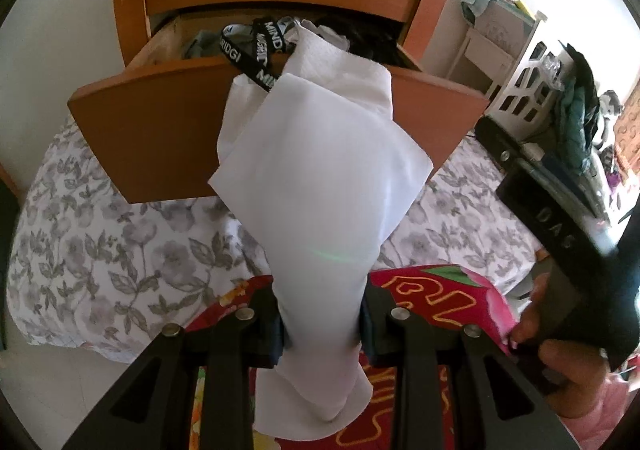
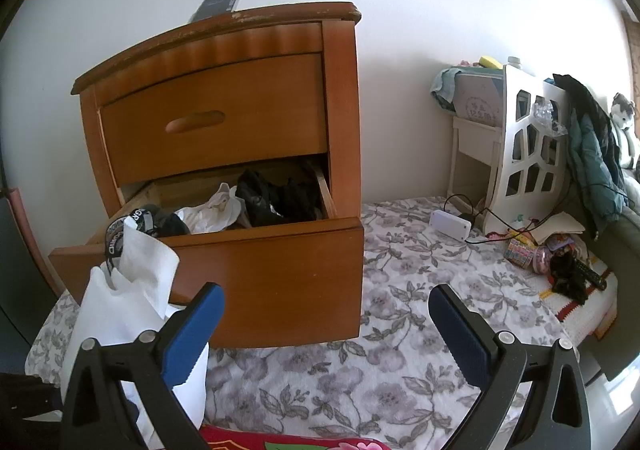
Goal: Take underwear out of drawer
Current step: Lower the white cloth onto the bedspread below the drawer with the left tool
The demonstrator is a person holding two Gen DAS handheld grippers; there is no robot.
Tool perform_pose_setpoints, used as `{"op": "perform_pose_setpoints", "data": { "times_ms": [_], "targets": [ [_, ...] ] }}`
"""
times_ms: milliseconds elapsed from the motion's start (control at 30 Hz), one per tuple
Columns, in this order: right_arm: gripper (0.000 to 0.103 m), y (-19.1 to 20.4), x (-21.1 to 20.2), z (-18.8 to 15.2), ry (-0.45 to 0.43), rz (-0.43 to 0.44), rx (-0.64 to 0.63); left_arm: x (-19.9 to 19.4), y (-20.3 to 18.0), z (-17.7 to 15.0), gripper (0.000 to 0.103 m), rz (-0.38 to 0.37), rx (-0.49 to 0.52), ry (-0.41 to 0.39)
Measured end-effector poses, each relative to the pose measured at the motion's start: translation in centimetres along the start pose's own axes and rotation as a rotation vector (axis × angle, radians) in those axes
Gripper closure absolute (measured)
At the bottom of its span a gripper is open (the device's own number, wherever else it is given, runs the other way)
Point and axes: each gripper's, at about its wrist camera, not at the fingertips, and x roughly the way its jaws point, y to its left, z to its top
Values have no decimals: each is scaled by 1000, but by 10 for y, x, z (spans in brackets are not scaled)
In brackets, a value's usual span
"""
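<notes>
Item: white ribbed cotton underwear point(image 1: 316, 170) with a black lettered waistband point(image 1: 260, 50), draped over the front of the open lower wooden drawer point(image 1: 160, 122), one end still at the rim.
Left gripper point(image 1: 320, 334): clamped on the cloth's lower end.
Right gripper point(image 2: 326, 330): jaws wide apart, holding nothing.
Risk: waistband looks tangled with the other garments; pulling may drag them out.
Risk: thin bunched grip may slip.
Writing: waistband letters, roughly "MINDG", partly folded; "DAS" on a black device point(image 1: 560, 226) by the hand.
</notes>
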Motion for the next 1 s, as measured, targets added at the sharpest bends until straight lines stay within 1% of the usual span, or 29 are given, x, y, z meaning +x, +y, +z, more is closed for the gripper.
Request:
{"op": "perform_pose_setpoints", "data": {
  "times_ms": [67, 167, 233, 367, 467, 567, 633, 667, 733, 800, 900, 1000],
  "targets": [
    [0, -1, 0, 0, -1, 1, 3, -13, 4, 5, 73, 2, -8, -34],
    [0, -2, -1, 0, -4, 2, 10, -39, 10, 15, 74, 40, 8, -107],
    [0, -2, -1, 0, -3, 2, 8, -57, 14, 21, 74, 40, 16, -148],
    [0, -2, -1, 0, -2, 2, 8, -100, 16, 32, 74, 49, 87, -233],
    [0, -2, -1, 0, -1, 2, 11, -128, 14, 34, 74, 84, 162, -286],
    [0, -2, -2, 1, -1, 1, 15, -144, 12, 31, 74, 140, 252, -315],
    [0, -2, -2, 1, 0, 0, 14, -144, 10, 28, 74, 190, 302, -314],
    [0, -2, -2, 0, 0, 0, 13, -143, 9, 27, 74, 200, 323, -307],
    [0, -2, -2, 1, -1, 0, 13, -133, 4, 21, 74, 195, 385, -272],
    [0, -2, -1, 0, 0, 0, 13, -116, -4, 18, 74, 176, 432, -216],
    [0, -2, -2, 0, -2, 0, 13, -84, -12, 19, 74, 159, 454, -150],
    [0, -2, -2, 0, -1, 1, 15, -54, -16, 24, 74, 157, 468, -102]
  ]
}}
